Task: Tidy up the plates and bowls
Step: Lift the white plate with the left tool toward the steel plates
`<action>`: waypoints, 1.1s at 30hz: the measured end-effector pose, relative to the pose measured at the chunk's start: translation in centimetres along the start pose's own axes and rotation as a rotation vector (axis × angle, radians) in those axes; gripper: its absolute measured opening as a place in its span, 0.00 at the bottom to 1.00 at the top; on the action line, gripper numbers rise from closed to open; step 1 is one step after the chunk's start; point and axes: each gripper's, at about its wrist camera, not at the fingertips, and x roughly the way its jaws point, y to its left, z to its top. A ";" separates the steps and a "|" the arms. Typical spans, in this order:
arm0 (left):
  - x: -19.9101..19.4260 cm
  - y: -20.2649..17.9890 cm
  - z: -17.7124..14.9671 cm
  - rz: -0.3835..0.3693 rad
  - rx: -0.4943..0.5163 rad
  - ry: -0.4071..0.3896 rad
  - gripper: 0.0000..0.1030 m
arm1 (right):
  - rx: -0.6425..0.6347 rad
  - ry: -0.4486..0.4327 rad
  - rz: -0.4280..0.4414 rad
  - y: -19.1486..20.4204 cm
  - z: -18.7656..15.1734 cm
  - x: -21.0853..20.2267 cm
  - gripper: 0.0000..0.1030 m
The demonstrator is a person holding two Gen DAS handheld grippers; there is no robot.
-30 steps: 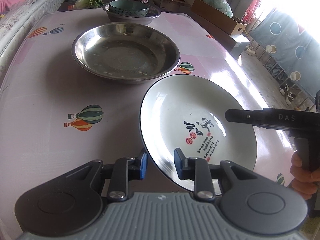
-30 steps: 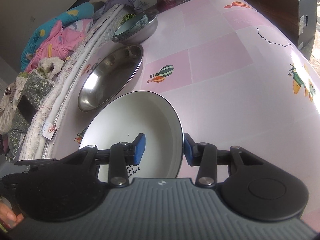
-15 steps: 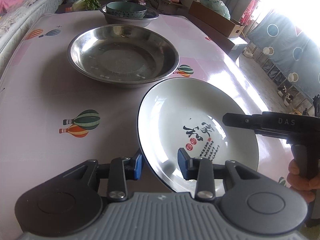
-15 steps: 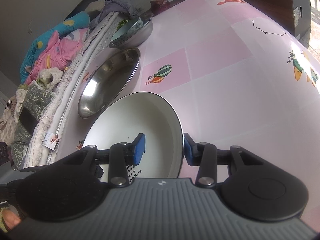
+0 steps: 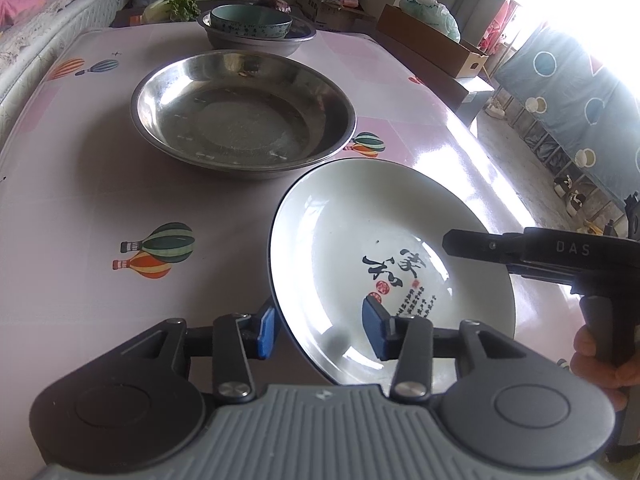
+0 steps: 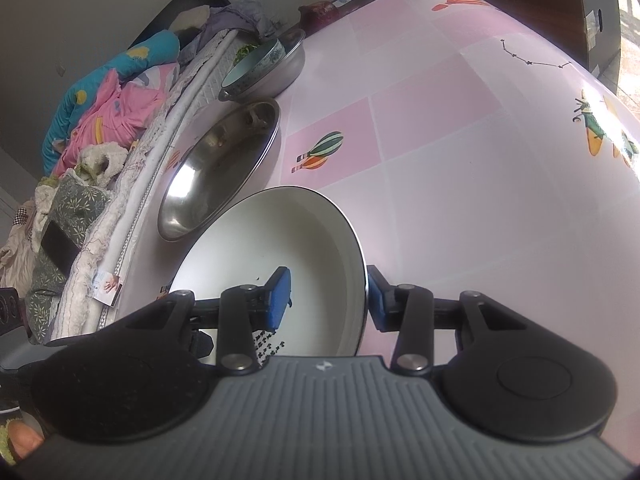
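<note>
A white plate (image 5: pixel 372 240) with black calligraphy and a dark rim is held tilted above the pink table; it also shows in the right wrist view (image 6: pixel 280 248). My left gripper (image 5: pixel 320 330) straddles its near rim, pads wide apart, one inside and one outside. My right gripper (image 6: pixel 328 300) straddles the opposite rim the same way; its finger (image 5: pixel 480 244) shows in the left wrist view. A large steel basin (image 5: pixel 244 112) sits just beyond the plate. A teal bowl (image 5: pixel 251 21) rests in a smaller steel basin (image 5: pixel 260 38) at the far end.
The table (image 5: pixel 80 200) has a pink cloth with balloon prints. A mattress with bedding (image 6: pixel 120 128) runs along its left side. Cardboard boxes (image 5: pixel 432 44) stand beyond the far right edge. Greens (image 5: pixel 180 4) lie behind the bowls.
The plate has lifted and moved a little toward the large steel basin with both grippers. The left gripper's pads have spread wider around the rim.
</note>
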 end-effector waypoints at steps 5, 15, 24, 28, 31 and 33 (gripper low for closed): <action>0.1 0.0 0.1 0.000 -0.001 0.005 0.44 | 0.001 -0.001 0.001 0.0 0.0 0.0 0.39; 0.0 -0.2 0.0 0.018 0.006 -0.005 0.41 | -0.018 -0.010 -0.029 0.6 -0.4 -0.2 0.38; -0.2 -0.5 -0.2 0.055 0.017 -0.014 0.35 | -0.062 -0.019 -0.081 1.3 -1.1 -0.7 0.31; -0.5 -0.6 -0.3 0.042 0.013 -0.006 0.35 | -0.064 -0.016 -0.091 1.3 -0.7 -0.5 0.31; -0.7 -0.8 -0.6 0.035 0.020 -0.004 0.35 | -0.068 -0.018 -0.098 1.1 -0.5 -0.5 0.31; -0.9 -1.0 -0.8 0.030 0.025 -0.003 0.35 | -0.067 -0.021 -0.101 1.1 -0.3 -0.4 0.31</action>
